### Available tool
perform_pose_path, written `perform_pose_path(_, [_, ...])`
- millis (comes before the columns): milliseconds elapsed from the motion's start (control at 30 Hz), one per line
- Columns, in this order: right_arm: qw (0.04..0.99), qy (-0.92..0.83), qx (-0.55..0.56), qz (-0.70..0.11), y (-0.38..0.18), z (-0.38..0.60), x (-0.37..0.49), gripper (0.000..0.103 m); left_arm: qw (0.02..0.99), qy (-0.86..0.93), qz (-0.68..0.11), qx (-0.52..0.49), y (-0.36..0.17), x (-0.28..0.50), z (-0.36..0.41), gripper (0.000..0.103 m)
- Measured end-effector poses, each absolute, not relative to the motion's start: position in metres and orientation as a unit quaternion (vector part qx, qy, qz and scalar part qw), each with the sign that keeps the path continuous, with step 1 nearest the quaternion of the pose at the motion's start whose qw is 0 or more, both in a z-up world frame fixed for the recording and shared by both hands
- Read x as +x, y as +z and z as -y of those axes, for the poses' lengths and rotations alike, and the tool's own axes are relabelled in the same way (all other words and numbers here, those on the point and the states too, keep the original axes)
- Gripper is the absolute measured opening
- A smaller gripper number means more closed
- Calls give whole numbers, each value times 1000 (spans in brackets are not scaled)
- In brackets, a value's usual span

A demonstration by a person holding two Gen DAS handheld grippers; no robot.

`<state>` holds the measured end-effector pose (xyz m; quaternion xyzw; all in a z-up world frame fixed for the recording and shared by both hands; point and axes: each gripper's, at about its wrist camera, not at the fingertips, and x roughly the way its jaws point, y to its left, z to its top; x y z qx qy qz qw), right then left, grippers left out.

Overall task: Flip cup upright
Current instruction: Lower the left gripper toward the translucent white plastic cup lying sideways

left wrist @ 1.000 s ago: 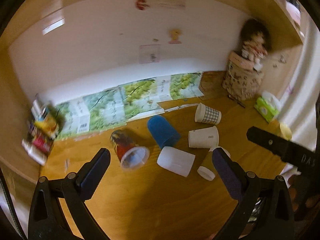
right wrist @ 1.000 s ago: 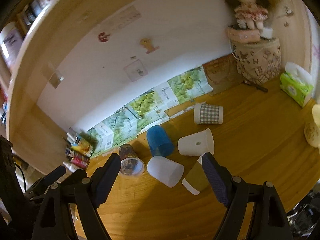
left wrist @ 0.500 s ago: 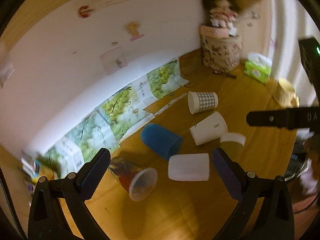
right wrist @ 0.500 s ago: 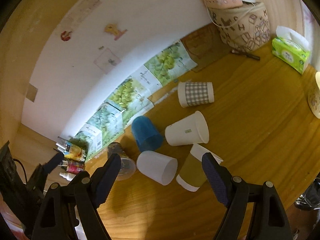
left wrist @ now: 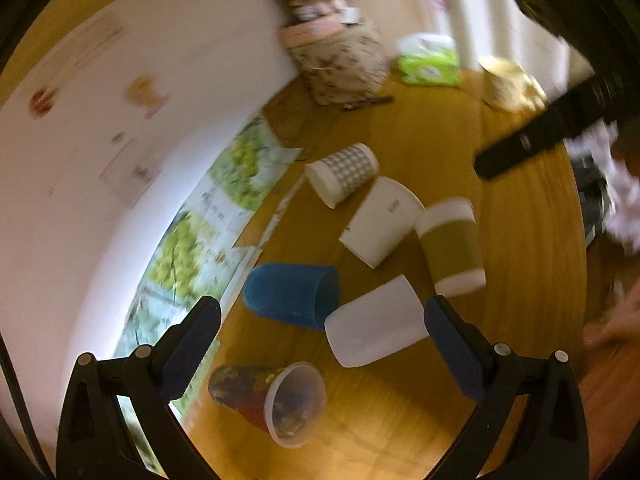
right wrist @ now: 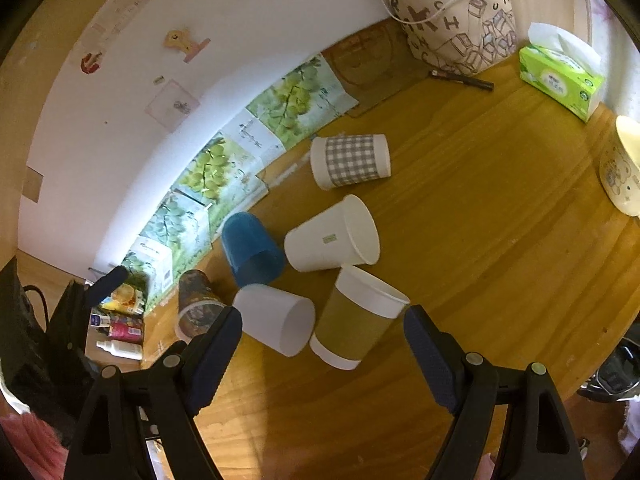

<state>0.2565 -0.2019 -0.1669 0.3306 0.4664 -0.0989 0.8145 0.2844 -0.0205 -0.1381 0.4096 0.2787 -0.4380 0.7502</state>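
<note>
We see a wooden table [right wrist: 500, 208] against a white wall [right wrist: 240, 20], six cups lying tipped in a cluster. The brown-sleeved cup [right wrist: 358, 320] lies just ahead of the right gripper [right wrist: 322, 344], mouth up-right, probably the nearer target. Both it and the left gripper [left wrist: 320, 324] hang spread, empty.
</note>
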Motion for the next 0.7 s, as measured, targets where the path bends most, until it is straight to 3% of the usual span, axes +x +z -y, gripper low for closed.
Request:
perform_pose_path(267, [808, -107, 324, -480, -174, 207, 252, 84, 666, -501, -236, 500, -168, 276, 25, 101])
perform_pose_path(700, [793, -120, 336, -493, -187, 210, 249, 84, 586, -552, -245, 540, -206, 279, 37, 101])
